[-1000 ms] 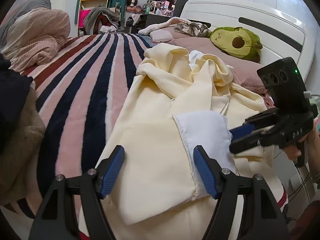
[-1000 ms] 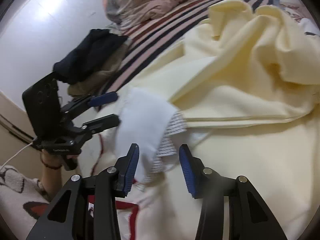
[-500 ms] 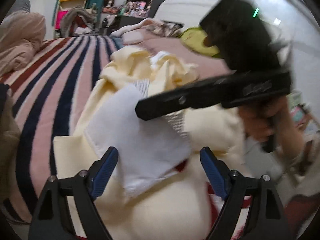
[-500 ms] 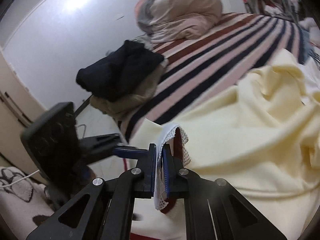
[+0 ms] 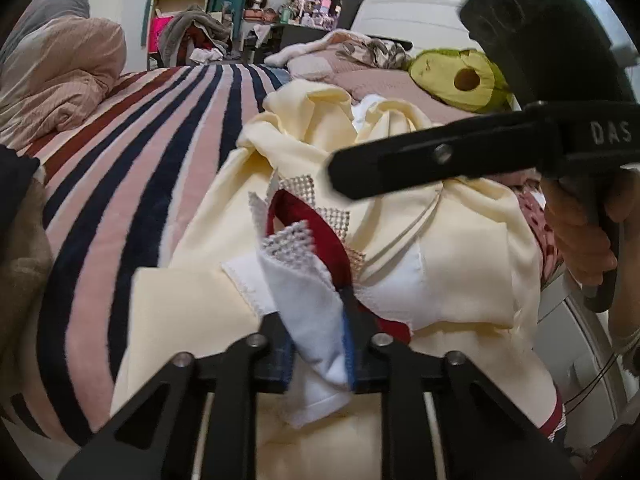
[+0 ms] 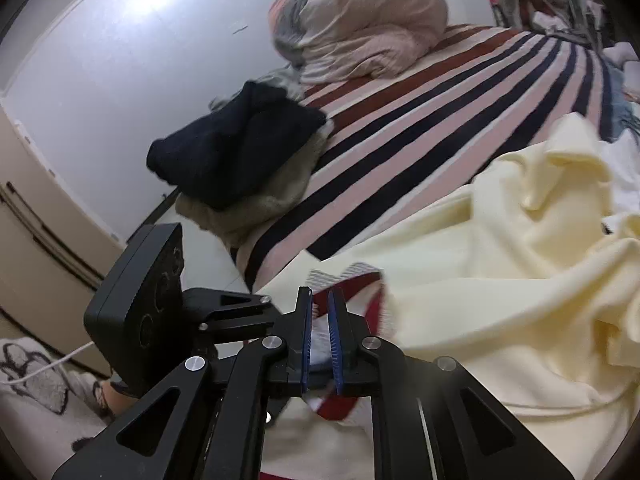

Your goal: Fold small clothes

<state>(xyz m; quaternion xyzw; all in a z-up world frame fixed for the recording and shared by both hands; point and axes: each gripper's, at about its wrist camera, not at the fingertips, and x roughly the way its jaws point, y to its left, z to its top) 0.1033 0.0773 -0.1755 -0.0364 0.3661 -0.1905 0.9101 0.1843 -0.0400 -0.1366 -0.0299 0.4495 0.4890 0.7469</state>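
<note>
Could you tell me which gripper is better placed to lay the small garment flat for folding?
Probably the left gripper: its jaws clamp the white corner of the small garment in clear view. The right gripper also grips it, bunched.

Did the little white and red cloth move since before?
Yes. The small white-and-red garment was lying flat on the yellow cloth; now it is lifted off it toward the camera.

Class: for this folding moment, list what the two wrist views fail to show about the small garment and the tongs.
- Left wrist view: the small white and red garment is bunched; its shape is unreadable, its lower part hidden behind the left tongs.
- Right wrist view: the right tongs cover most of it.
- Left wrist view: the right tongs' tips are blurred.
</note>
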